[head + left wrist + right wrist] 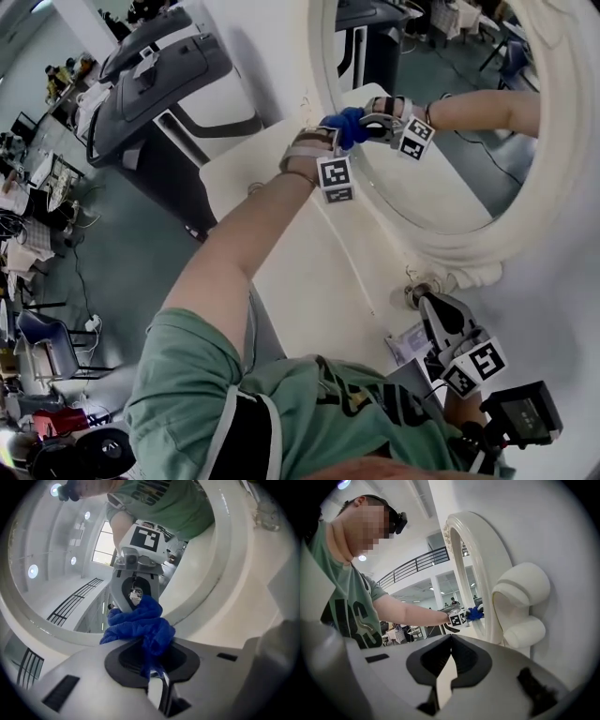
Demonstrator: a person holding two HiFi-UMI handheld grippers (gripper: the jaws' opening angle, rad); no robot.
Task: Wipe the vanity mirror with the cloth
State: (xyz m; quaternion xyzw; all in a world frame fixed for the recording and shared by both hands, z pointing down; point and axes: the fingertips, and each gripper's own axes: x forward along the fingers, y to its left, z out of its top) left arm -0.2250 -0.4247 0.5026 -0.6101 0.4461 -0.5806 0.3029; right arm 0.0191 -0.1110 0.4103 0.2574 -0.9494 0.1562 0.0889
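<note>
The left hand-held gripper (150,665) is clamped on a bunched blue cloth (138,623). The cloth bulges forward out of the jaws and has no clear long axis. In the head view this hand-held gripper (339,131) reaches out at arm's length. It presses the cloth (349,125) against the glass at the left inner edge of the vanity mirror (441,239), just inside the white frame. Its reflection meets it in the glass.

The mirror is oval. In the right gripper view its frame (480,564) stands upright against the wall, long axis vertical, with the cloth (475,613) at mid-height.

The right hand-held gripper (451,641) has its jaws drawn together on nothing. It is held low over the white surface (309,272). In the head view it (425,300) points up at the scrolled ornament (459,277) at the frame's foot.
</note>
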